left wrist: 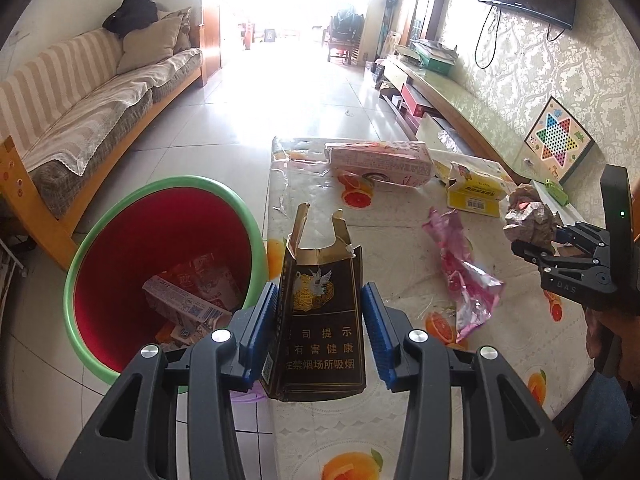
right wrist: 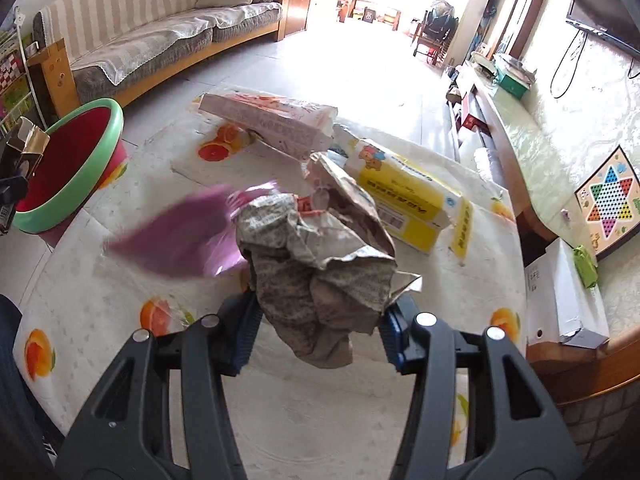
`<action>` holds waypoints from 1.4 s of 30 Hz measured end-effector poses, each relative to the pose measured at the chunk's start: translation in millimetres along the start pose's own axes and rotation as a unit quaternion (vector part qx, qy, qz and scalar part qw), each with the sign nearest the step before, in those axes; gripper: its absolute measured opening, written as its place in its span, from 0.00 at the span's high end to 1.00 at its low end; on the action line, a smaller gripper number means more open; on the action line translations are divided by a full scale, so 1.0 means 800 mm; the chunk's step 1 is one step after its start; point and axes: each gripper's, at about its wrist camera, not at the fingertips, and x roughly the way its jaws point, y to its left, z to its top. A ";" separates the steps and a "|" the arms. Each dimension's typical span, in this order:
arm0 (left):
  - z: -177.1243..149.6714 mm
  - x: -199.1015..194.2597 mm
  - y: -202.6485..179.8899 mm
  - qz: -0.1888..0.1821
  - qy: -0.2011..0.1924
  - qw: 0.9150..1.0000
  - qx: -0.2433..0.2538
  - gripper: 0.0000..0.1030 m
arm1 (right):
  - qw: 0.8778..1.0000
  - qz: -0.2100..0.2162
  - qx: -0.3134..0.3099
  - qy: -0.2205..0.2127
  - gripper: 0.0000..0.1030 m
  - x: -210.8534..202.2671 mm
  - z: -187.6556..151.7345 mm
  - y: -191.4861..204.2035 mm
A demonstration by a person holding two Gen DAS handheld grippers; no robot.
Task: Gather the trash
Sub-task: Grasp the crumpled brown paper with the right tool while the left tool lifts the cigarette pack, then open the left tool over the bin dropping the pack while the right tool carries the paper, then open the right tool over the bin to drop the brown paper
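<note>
Both grippers, left gripper (left wrist: pixel 320 320) and right gripper (right wrist: pixel 318 328), have black plastic arms, silver round screws and ribbed blue pads (left wrist: pixel 262 320); white "DAS" lettering marks one.

Your left gripper (left wrist: pixel 320 312) points steeply downward, its blue pads (left wrist: pixel 262 316) pressed against both sides of a dark torn carton (left wrist: pixel 320 320). Your right gripper (right wrist: pixel 318 328), off to its right and likewise angled down, is clamped on a crumpled paper wad (right wrist: pixel 320 264) bulging above its fingertips.
</note>
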 end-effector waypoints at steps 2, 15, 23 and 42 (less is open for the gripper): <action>-0.002 -0.003 0.006 0.003 -0.003 1.000 -0.005 0.60 | 1.000 -0.001 0.004 0.001 0.51 -0.005 -0.002 -0.007; 0.019 -0.016 0.098 0.055 -0.020 0.997 -0.050 0.59 | 0.996 0.070 -0.021 -0.060 0.51 -0.053 0.070 0.070; 0.026 0.011 0.163 0.075 -0.002 0.994 -0.076 0.33 | 0.989 0.120 -0.053 -0.072 0.51 -0.050 0.116 0.162; -0.022 -0.055 0.268 0.126 -0.039 0.983 -0.130 0.08 | 0.975 0.203 -0.083 -0.023 0.50 0.024 0.171 0.339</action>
